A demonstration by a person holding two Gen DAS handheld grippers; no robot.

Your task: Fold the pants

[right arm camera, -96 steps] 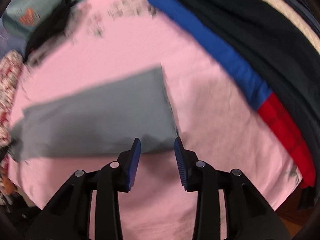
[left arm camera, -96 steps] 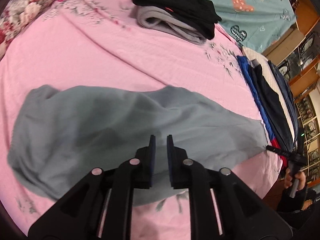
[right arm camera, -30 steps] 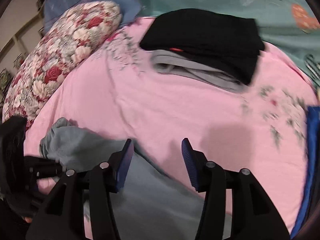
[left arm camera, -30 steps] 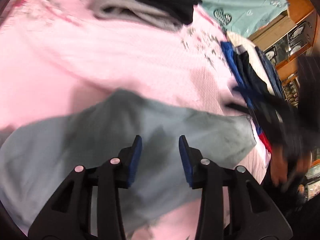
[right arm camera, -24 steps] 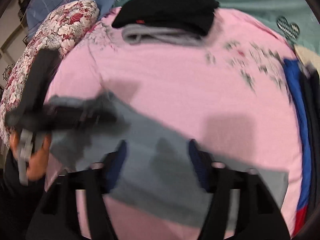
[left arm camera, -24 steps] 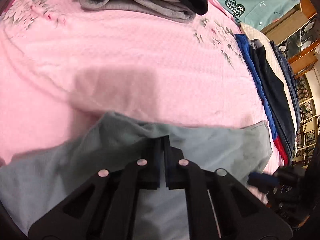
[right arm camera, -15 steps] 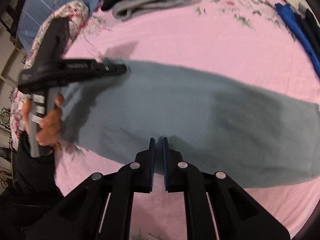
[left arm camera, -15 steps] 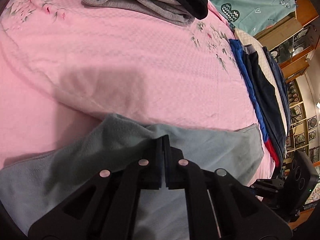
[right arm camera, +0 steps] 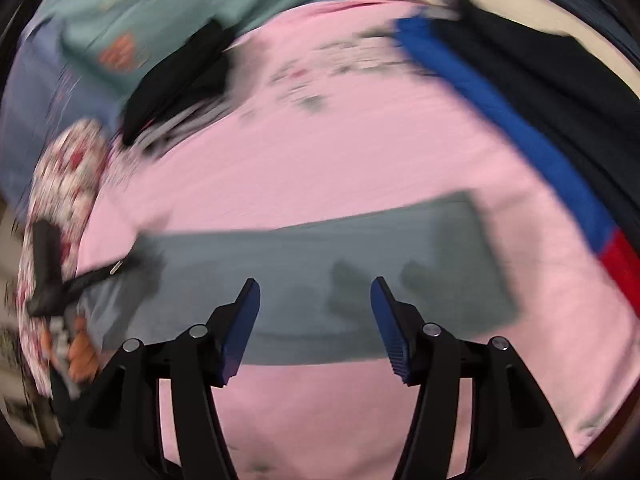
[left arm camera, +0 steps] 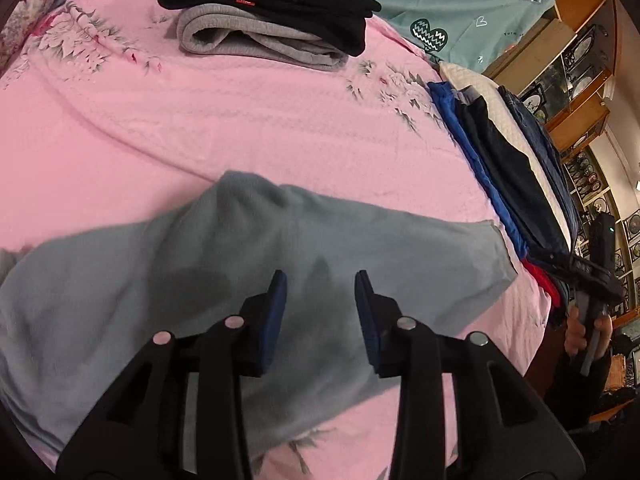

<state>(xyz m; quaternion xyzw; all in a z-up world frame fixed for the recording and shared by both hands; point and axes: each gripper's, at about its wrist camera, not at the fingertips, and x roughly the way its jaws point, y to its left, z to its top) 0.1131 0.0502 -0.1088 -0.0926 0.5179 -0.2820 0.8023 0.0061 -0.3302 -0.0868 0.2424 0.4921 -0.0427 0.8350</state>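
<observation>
The grey pants lie spread lengthwise on the pink bedspread, with a raised fold near their far edge. My left gripper is open and empty, hovering just above the pants' middle. In the right wrist view the grey pants lie as a long flat strip. My right gripper is open and empty above their near edge. The right gripper also shows in the left wrist view, off the bed's right side. The left gripper shows in the right wrist view at the pants' left end.
A folded stack of black and grey clothes sits at the far side of the bed. A row of blue, black, red and white garments lies along the right edge. A floral pillow lies at the left. Wooden shelves stand beyond.
Both grippers were shut on the pants half a second ago and have opened and let go. The right wrist view has swung and is motion-blurred.
</observation>
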